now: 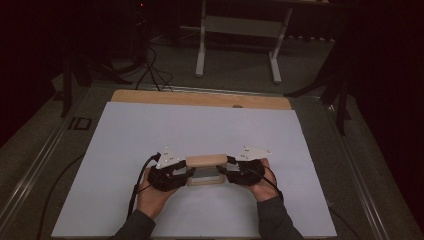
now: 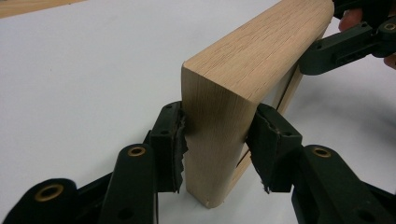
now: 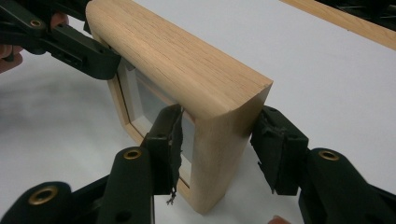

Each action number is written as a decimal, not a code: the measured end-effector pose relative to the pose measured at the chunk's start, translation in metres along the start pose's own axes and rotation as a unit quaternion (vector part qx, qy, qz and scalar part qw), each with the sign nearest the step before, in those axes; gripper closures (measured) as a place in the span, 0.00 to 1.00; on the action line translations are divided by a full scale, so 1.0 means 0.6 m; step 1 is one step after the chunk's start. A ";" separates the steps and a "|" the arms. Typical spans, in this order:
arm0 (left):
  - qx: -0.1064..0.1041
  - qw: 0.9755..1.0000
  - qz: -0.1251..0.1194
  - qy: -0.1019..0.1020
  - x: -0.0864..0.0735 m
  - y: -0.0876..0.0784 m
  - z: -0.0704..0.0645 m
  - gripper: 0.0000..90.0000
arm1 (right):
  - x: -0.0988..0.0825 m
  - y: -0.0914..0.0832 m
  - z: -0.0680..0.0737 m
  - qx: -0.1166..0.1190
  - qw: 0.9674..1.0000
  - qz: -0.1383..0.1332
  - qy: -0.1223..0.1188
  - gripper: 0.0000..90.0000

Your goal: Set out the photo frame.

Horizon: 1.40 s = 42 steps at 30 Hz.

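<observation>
the wooden frame (image 1: 206, 161) is standing upright on the white sheet (image 1: 200, 125), near the middle and toward the near edge, with bare sheet lying open on every side. the left gripper (image 1: 186, 172) is clamping its left end, the right gripper (image 1: 226, 170) its right end. pale grained wood with rounded corners is surrounding a glassy pane (image 3: 149, 105). the pads (image 2: 173, 140) are looking torn.

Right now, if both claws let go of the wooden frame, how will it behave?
The wooden frame stands upright on a narrow edge on the white sheet, so it would probably tip easily. Its thick wood looks stiff. Its glass pane seems fragile.
</observation>
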<state>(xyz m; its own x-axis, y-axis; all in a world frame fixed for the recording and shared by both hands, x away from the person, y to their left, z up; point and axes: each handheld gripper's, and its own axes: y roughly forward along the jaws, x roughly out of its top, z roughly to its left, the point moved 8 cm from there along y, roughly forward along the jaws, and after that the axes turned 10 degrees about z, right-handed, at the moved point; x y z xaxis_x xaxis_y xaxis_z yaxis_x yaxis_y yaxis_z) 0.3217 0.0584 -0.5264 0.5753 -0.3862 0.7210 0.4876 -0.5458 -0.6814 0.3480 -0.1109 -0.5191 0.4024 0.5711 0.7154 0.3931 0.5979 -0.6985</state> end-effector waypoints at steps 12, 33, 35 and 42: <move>0.004 1.000 0.004 0.007 0.004 -0.010 0.014 0.63 | 0.013 0.006 0.004 -0.007 1.000 -0.003 -0.003 0.59; -0.002 1.000 -0.002 -0.020 0.027 -0.013 0.056 0.61 | 0.052 0.026 -0.006 -0.017 1.000 -0.013 0.015 0.59; -0.001 1.000 -0.001 -0.018 0.029 -0.012 0.059 0.61 | 0.054 0.028 -0.008 -0.018 1.000 -0.012 0.016 0.58; -0.002 1.000 -0.004 -0.025 0.032 -0.007 0.071 0.61 | 0.060 0.037 -0.013 -0.020 0.999 -0.012 0.028 0.58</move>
<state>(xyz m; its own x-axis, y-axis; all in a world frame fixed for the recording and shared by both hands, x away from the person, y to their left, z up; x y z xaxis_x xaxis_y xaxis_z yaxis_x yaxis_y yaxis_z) 0.3584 0.0848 -0.5152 0.6037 -0.3441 0.7191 0.4900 -0.5514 -0.6752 0.3778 -0.0816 -0.5091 0.4378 0.5241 0.7305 0.4356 0.5871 -0.6823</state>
